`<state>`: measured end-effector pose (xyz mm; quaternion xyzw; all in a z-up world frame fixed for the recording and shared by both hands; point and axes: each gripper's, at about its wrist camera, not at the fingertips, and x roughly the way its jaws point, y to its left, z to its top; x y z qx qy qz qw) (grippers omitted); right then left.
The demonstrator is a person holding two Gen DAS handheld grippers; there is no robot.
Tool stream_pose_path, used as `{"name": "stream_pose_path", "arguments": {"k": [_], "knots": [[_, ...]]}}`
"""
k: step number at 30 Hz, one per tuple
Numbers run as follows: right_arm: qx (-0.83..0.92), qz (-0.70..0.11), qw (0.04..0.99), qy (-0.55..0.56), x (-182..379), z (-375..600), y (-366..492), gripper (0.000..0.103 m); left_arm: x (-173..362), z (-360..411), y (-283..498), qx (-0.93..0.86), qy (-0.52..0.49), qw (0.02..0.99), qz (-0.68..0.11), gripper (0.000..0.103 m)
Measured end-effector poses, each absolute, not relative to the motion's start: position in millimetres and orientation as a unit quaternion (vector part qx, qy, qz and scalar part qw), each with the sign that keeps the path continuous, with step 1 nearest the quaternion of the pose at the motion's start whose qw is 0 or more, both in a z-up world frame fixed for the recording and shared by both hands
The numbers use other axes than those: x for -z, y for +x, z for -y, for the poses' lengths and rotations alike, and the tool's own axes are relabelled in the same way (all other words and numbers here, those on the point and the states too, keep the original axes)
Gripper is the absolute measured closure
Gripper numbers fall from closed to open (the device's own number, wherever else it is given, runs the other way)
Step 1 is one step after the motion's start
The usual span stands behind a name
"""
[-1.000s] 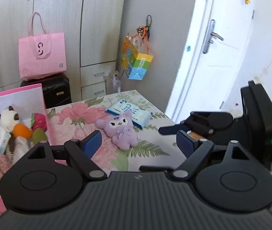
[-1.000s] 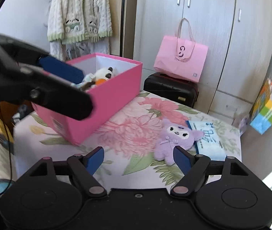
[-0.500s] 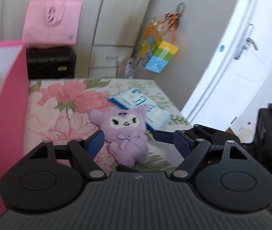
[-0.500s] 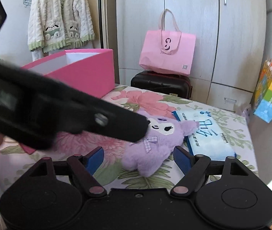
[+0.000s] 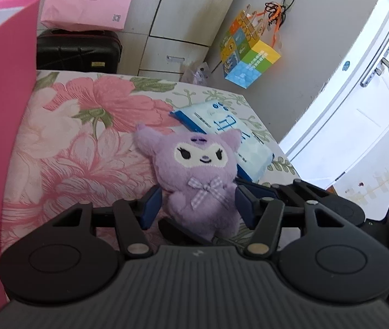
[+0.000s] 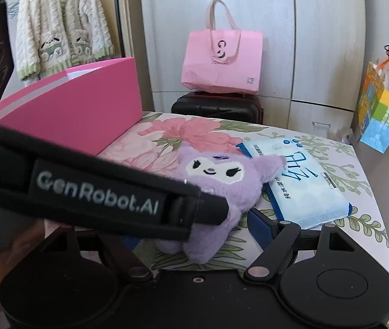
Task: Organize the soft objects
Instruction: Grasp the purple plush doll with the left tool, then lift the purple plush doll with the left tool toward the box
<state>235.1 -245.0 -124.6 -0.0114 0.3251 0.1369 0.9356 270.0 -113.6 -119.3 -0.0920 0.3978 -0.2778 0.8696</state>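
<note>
Down on the floral-covered table (image 5: 65,148) we have our left gripper (image 5: 197,208) straddling the purple plush toy (image 5: 200,175), which lies on its back near the middle of the tabletop, head toward the far edge. The blue fingers (image 5: 150,208) stand on either side of the toy's lower body; the jaws have just been closing, with the toy between them, and the pads sit right against its fur, though we cannot tell whether they press on it yet. One of the toy's ears overlaps the pack of wet wipes (image 5: 238,142) that lies toward the table's far right corner.

From the right wrist view, our right gripper (image 6: 194,227) hovers just in front of the same plush toy (image 6: 222,189), its jaws standing wide with nothing gripped; its right finger (image 6: 263,227) is clear of the toy, and its left one is hidden behind the left gripper's arm (image 6: 98,192), which crosses the picture from the left and ends at the toy's side. The pink box (image 6: 85,109) stands at the table's left edge, open at the top, well apart from the wipes (image 6: 295,181). Behind the table a pink tote bag (image 6: 222,63) rests on a black suitcase (image 6: 216,107).
</note>
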Motion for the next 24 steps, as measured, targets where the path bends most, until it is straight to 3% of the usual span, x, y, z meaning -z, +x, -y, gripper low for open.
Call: {"name": "stream_pose_path", "arguments": {"k": [4, 5, 24], "knots": [[-0.141, -0.321, 0.935, -0.052, 124, 236, 234, 0.044, 120, 118, 269, 0.269, -0.087, 0.873, -0.398, 0.051], [-0.143, -0.322, 0.935, -0.052, 123, 236, 234, 0.045, 120, 119, 268, 0.267, -0.081, 0.875, -0.396, 0.051], [-0.164, -0.318, 0.934, 0.01, 99, 226, 181, 0.047, 88, 97, 203, 0.273, -0.044, 0.882, -0.382, 0.052]]}}
